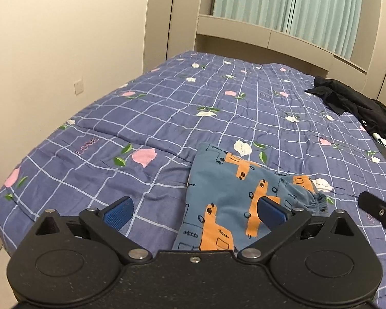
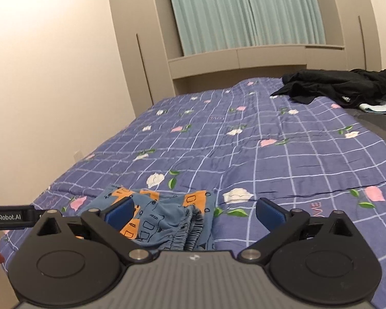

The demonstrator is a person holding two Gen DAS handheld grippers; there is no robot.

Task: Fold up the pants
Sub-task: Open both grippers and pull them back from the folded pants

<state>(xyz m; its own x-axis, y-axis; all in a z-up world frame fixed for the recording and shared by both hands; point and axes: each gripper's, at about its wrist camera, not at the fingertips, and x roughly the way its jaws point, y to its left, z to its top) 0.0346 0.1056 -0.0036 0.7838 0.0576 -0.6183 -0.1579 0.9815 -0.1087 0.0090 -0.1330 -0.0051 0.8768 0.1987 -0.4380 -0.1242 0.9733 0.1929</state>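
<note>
— Both grippers sit wide apart and hold nothing: the left gripper (image 1: 194, 207) hangs over the near left edge of the pants (image 1: 229, 195), the right gripper (image 2: 193, 209) over the bunched waistband (image 2: 193, 225).

— Where do the pants lie?

— On the bed (image 1: 146, 118), at its near edge, already folded to a small blue-and-orange bundle. Far right, well apart, is a dark heap (image 2: 342, 87) of other clothes.

— Looks nearly done, then. What might spoil it?

— I'd judge the waistband end the weak spot. It is puckered and its layers fan out, so a pinch there may catch only the top layer and drag the fold open. The quilt is soft and creased too; fingers pressed low could grab the bedcover along with the cloth.
</note>
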